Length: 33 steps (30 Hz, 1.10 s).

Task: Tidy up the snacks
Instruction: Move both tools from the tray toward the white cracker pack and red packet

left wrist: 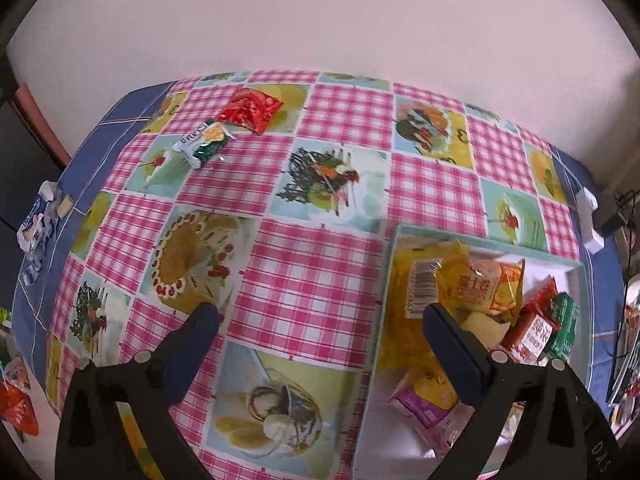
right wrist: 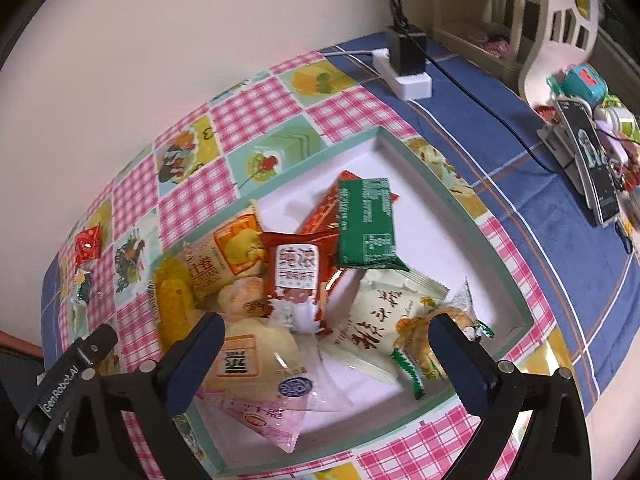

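While most snacks already lie piled in the white box [right wrist: 404, 152], the collecting step seems almost done. Near the camera, the right tongs [right wrist: 326, 326] hang wide open and empty above this pile. The left tongs [left wrist: 320, 316] are also spread open with nothing between them, above the checkered worktop [left wrist: 320, 248] just left of the box. Far at the left, a green-white packet [left wrist: 204, 142] and a red packet [left wrist: 250, 110] lie beside each other. I judge the left tongs must next reach far and close on one packet.
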Available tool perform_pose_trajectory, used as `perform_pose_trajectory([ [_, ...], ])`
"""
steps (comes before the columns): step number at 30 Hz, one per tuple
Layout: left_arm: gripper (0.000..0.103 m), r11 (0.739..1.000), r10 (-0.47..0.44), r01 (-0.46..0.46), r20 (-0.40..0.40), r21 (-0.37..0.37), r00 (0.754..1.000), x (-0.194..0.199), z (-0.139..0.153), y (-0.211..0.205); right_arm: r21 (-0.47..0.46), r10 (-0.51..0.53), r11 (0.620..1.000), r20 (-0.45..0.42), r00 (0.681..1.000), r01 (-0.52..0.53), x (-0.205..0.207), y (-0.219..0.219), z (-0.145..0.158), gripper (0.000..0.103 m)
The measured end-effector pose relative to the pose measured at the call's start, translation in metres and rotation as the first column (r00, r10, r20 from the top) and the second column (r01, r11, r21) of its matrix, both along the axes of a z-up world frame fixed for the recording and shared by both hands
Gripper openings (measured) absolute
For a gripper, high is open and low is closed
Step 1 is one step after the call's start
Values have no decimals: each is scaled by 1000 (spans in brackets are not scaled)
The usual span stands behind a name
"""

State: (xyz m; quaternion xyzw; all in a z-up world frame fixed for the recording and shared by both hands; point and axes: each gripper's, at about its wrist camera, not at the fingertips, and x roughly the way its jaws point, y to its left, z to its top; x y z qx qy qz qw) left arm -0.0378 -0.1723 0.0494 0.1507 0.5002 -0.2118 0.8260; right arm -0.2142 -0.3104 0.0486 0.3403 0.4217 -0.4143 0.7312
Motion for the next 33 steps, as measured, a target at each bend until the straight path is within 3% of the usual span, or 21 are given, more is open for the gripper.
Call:
perform_pose_trajectory([
  [17, 102, 980, 191, -191, -4, -61, 982, 63, 16, 70, -47, 138, 989, -5, 990, -138, 41, 38, 8, 103],
  [33, 102, 927, 372, -370, 16, -66, 928, 111, 22, 154, -50, 365, 930, -18, 931, -365, 115, 107, 1, 103],
])
